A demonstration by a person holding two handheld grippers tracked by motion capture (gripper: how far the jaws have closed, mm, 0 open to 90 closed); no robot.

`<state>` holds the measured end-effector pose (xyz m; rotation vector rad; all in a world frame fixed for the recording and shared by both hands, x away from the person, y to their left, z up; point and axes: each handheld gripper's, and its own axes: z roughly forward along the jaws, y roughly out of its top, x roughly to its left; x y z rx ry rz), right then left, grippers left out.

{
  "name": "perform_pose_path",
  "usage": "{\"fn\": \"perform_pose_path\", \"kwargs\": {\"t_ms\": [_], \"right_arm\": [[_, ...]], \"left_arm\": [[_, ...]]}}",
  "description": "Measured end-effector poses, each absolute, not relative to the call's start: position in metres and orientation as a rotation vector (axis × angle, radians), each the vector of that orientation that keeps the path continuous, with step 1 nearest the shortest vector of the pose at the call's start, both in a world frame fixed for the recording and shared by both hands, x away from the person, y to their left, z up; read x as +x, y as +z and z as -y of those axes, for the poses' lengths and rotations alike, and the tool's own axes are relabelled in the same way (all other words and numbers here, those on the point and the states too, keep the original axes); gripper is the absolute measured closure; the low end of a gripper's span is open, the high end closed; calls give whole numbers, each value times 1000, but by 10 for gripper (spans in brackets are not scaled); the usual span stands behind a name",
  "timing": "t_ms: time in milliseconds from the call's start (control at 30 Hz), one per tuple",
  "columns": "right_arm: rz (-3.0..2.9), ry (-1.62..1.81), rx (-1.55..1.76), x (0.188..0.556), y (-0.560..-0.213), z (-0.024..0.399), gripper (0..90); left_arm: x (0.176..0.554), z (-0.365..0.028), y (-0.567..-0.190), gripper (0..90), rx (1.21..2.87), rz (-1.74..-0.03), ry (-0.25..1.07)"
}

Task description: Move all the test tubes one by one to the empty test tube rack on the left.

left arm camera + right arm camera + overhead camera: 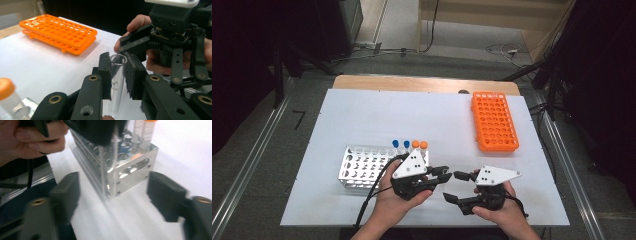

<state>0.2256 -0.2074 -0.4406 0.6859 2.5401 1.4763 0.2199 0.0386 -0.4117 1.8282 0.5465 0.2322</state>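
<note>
Left gripper (443, 175) and right gripper (452, 186), black jaws, brass rivets, grey 3-cornered plates, black cables

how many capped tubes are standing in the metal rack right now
4: two blue-capped tubes and two orange-capped tubes in the metal rack's far right corner. The left gripper may hide others.

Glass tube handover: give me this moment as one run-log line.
left gripper: shut on glass tube, uncapped | right gripper: open, holding nothing | metal rack: beside left hand

An orange rack (494, 121) is lying on the white surface (377, 115). The clear tube (117, 82) is showing faint print, perhaps dark, between black jaws. Blue and orange caps (410, 144) are topping the silvery metal rack (362, 167).
</note>
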Motion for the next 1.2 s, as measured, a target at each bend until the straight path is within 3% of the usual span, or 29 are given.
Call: {"fn": "perform_pose_path", "kwargs": {"t_ms": [100, 233, 1200], "right_arm": [[-2542, 1496, 709, 228, -441, 213, 79], [-2535, 1492, 714, 230, -442, 221, 24], [-2353, 1479, 938, 254, -457, 303, 14]], "left_arm": [[221, -47, -407, 766, 1811, -561, 247], [222, -59, -401, 766, 1786, -581, 268], [238, -162, -391, 766, 1650, -802, 475]]}}
